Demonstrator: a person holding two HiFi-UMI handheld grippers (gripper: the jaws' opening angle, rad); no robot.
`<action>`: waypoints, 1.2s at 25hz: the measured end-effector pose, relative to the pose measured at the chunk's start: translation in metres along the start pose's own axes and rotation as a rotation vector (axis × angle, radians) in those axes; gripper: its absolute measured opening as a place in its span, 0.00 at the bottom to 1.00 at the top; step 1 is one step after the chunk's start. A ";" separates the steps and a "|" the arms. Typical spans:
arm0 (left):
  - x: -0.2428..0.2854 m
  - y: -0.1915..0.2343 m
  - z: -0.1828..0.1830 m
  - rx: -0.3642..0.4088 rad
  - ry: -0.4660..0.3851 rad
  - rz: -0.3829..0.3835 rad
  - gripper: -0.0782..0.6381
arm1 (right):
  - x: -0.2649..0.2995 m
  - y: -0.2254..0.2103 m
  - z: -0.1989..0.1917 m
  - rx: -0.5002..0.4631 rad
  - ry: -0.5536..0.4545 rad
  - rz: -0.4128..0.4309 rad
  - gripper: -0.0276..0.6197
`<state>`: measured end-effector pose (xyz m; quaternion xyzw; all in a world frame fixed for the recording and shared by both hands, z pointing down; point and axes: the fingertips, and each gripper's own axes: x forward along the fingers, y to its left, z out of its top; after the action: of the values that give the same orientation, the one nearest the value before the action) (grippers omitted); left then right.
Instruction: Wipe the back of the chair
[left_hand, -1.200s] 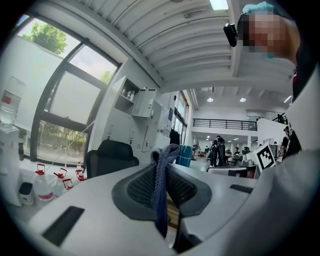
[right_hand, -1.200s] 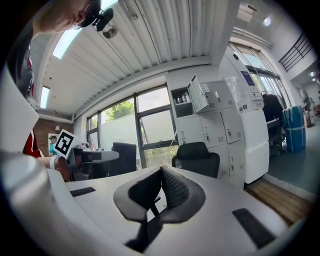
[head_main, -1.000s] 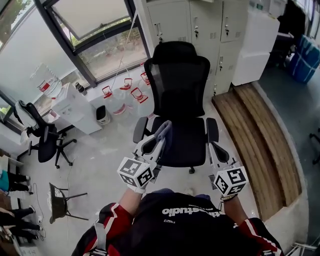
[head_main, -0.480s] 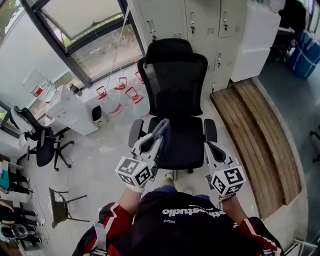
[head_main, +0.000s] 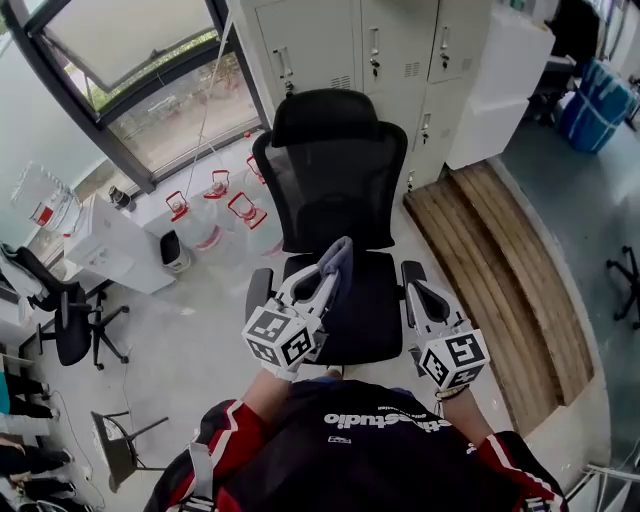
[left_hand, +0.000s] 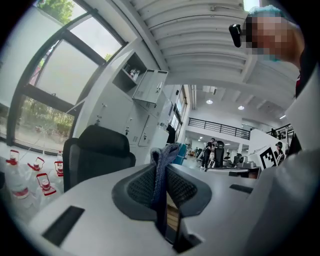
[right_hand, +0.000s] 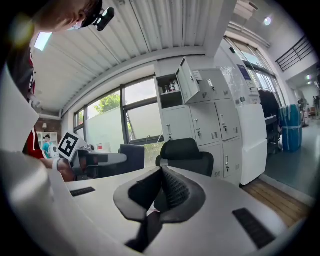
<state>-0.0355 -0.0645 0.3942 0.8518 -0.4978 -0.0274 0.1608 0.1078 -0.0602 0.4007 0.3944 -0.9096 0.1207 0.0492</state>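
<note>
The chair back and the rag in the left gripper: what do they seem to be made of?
Chair back: likely black mesh, matte, since its left edge looks faintly see-through. Rag: soft grey-blue cloth, matte, perhaps microfibre. It stands in limp folds where the left gripper pinches it.

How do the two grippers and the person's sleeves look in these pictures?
Both the left gripper and right gripper have light grey bodies, dark textured pads and a white cube with black square markers. The sleeves are black with red and white panels.
</note>
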 end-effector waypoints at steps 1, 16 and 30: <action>0.011 0.010 0.005 -0.003 0.004 -0.014 0.19 | 0.013 -0.002 0.006 0.000 -0.004 -0.008 0.07; 0.195 0.120 0.022 -0.093 0.120 -0.297 0.19 | 0.143 -0.049 0.044 0.000 -0.030 -0.261 0.07; 0.422 0.152 -0.048 -0.078 0.163 -0.339 0.19 | 0.116 -0.127 0.037 0.044 0.012 -0.450 0.07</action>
<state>0.0588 -0.4832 0.5339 0.9160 -0.3309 -0.0042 0.2268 0.1216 -0.2350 0.4096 0.5877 -0.7956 0.1289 0.0714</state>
